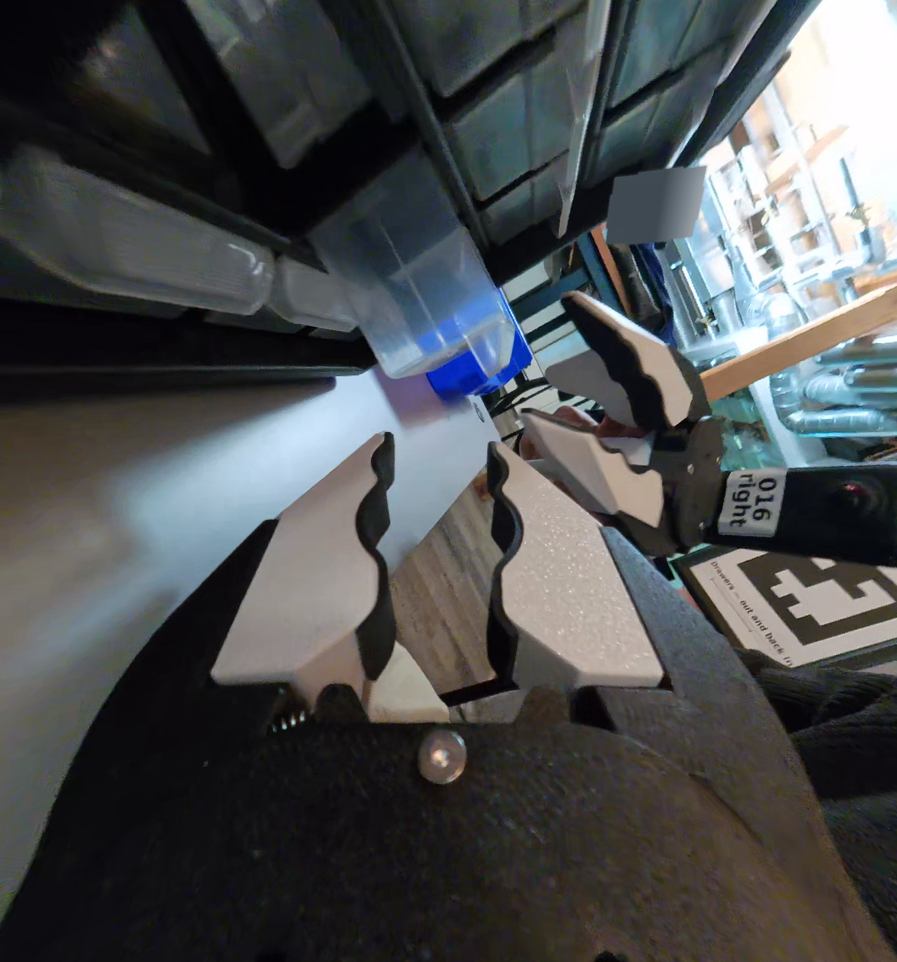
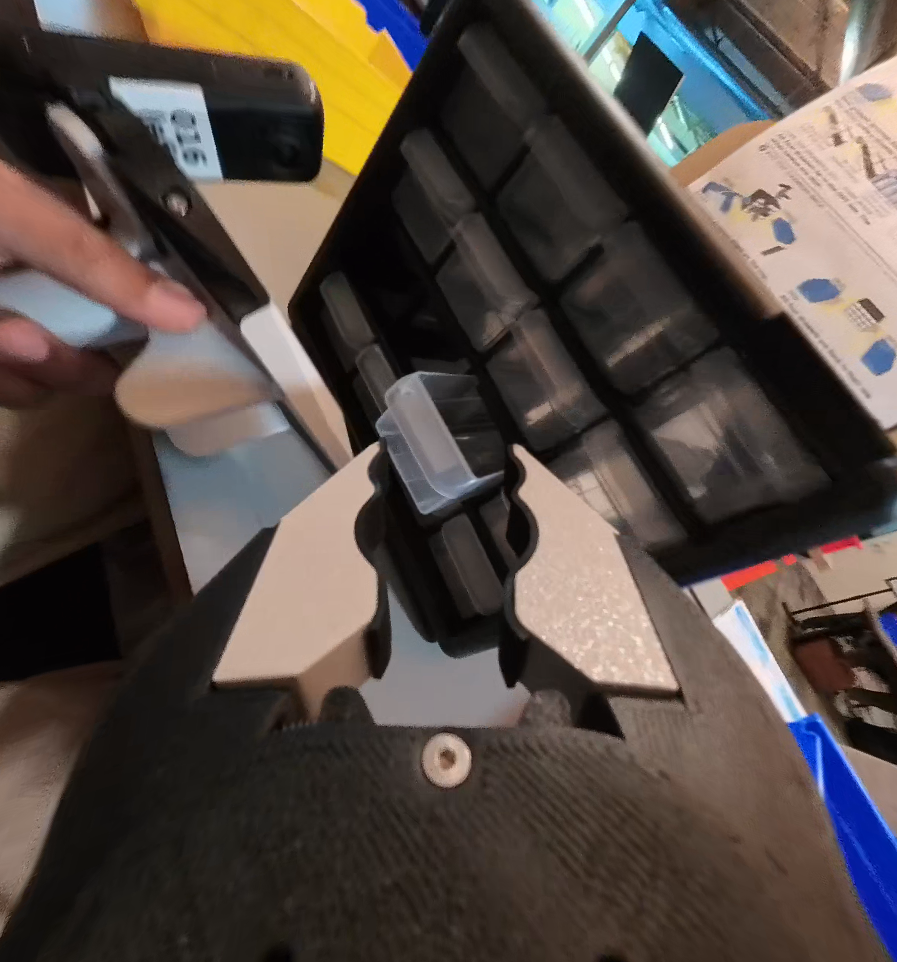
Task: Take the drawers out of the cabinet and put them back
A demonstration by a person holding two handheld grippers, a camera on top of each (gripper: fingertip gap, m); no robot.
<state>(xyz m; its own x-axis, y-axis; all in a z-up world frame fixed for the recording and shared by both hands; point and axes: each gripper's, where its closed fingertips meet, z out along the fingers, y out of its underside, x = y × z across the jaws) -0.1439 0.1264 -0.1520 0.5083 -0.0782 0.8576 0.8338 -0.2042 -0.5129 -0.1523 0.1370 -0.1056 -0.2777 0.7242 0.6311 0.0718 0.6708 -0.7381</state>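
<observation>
- Clear plastic drawer [image 2: 436, 442] sticks partway out of the black cabinet [image 2: 618, 291], low in its left column.
- Right gripper [image 2: 444, 468] fingers spread wide around its front, not touching.
- Left gripper [image 1: 438, 453] fingers apart, empty, over the grey table [image 1: 123, 494].

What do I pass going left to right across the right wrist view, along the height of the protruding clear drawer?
Person's hand → other tool's pale finger → clear drawer sticking out of the cabinet → closed dark drawers in the cabinet → printed instruction sheet.
</observation>
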